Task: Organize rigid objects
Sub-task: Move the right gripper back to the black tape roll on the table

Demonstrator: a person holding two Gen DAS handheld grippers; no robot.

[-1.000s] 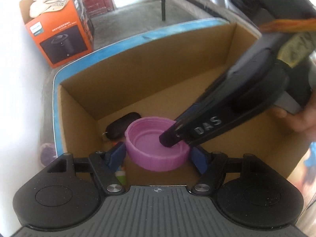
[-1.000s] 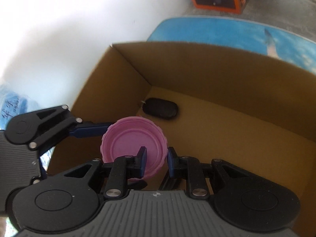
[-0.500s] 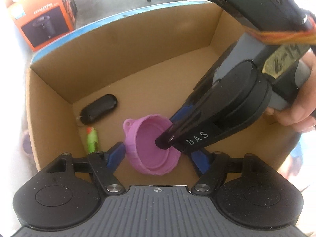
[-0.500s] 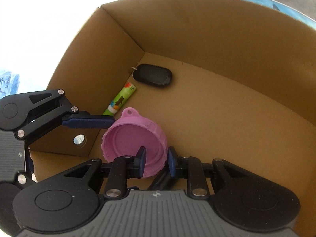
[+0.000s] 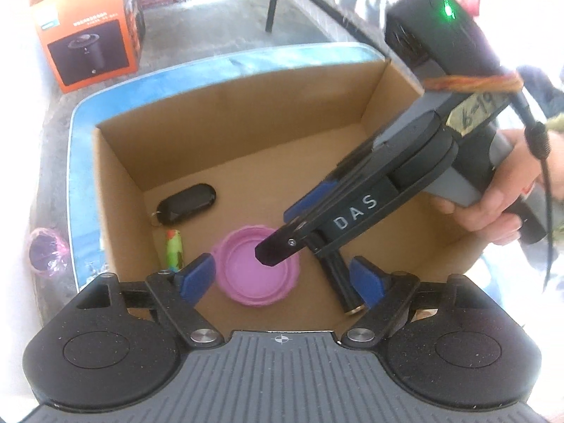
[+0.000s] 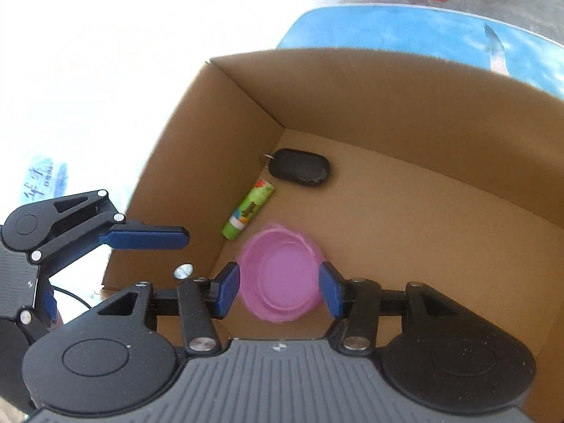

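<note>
The pink lid (image 6: 280, 273) lies open side up on the floor of the cardboard box (image 6: 387, 112), near the box's left wall. In the right wrist view it sits directly ahead of and below your right gripper (image 6: 279, 290), in line with the gap between the blue pads. Those jaws have just been opening; the lid shows between them, but neither pad presses on it, so treat it as released.

Your left gripper (image 5: 282, 278) has its jaws well apart and they have just been opening further. They clamp nothing. The lid (image 5: 255, 264) lies ahead of this gripper, closer to its left pad, and clear of both pads.

The lid is round, so it has no long axis to align with. Judged from these views, the right gripper is the nearer one, and it hangs over the lid's rim.

Beyond the lid, toward the far-left corner, lie a green tube (image 6: 248, 209) and a black key fob (image 6: 301, 166). The tube's long axis runs along the left wall.

Readable writing: "DAS" on the right gripper's arm, and a handwritten tape label beginning "6-1". The print on the orange carton (image 5: 90, 31) outside the box is too small to read.
</note>
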